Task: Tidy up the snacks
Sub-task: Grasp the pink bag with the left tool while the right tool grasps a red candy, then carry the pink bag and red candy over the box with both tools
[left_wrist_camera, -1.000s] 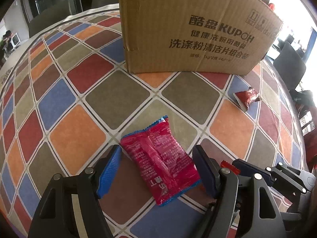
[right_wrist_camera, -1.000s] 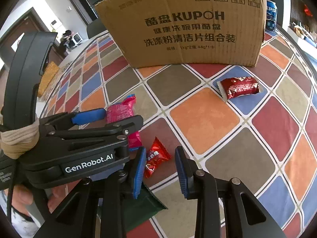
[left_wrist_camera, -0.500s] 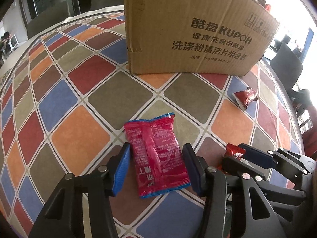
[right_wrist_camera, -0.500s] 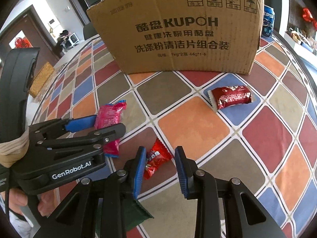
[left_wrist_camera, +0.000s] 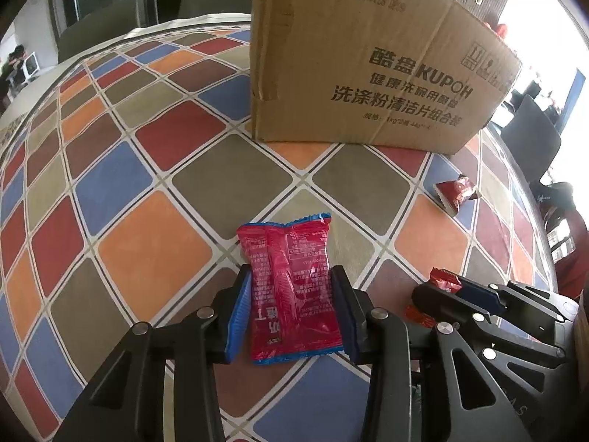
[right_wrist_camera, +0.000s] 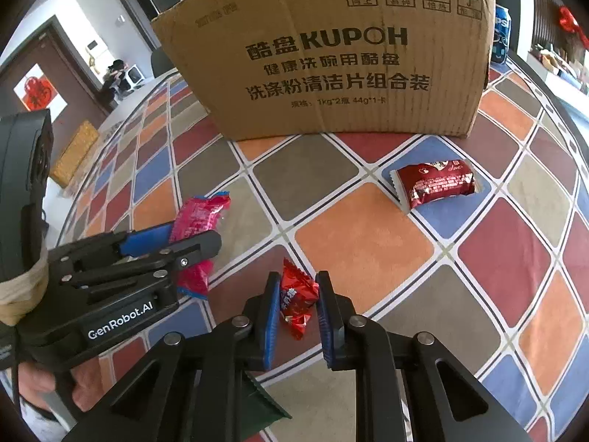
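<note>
A pink snack packet [left_wrist_camera: 291,258] with blue edges lies flat on the checked tablecloth [left_wrist_camera: 147,243]. My left gripper [left_wrist_camera: 291,276] straddles it, its jaws closing, and both blue pads touch the packet's long sides. Just to the right, my right gripper [right_wrist_camera: 298,278] is shut on a small red candy [right_wrist_camera: 299,294] that rests on the cloth. From the right wrist view the left gripper [right_wrist_camera: 195,234] shows at the left with the pink packet [right_wrist_camera: 200,213] poking out. In the left wrist view the right gripper [left_wrist_camera: 434,289] grips the candy [left_wrist_camera: 446,280].
A large cardboard box [right_wrist_camera: 331,55] stands at the back of the table. A dark red snack packet [right_wrist_camera: 434,184] lies in front of its right end. A blue soda can [right_wrist_camera: 501,33] stands beside the box. A green wrapper corner [right_wrist_camera: 265,401] shows under the right gripper.
The left jaws have narrowed from wide apart until the pads meet the pink packet's sides. The right jaws have closed onto the red candy. Neither hand has shifted much.
</note>
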### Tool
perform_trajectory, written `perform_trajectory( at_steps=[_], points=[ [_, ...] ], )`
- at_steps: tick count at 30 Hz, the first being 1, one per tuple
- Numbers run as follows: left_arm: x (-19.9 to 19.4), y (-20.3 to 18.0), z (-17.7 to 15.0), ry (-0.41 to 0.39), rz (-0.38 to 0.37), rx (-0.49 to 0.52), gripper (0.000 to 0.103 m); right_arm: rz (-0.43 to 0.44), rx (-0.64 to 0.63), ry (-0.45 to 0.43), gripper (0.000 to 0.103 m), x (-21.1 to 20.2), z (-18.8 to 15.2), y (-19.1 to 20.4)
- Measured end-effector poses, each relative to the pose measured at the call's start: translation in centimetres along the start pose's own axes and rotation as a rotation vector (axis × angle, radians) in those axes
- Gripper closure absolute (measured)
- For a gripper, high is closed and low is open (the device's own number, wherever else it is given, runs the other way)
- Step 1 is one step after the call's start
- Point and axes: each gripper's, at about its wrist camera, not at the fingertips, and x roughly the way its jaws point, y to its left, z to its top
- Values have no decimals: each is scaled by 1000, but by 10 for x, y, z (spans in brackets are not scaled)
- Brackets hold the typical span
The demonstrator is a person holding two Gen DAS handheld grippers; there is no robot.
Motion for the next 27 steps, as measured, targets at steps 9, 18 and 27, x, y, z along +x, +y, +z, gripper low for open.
perform_trajectory(
  at_steps=[9,18,27],
  points=[
    [-22,-6,-10,-36,0,2,62,4,-7,-44,83,-21,1,0],
    [-61,-17,-6,-112,-39,1,62,17,-25,-116,83,-54,6,6],
    [-104,-27,9,-221,-43,32,62,25,-45,-212,83,-92,16,12]
  ],
)
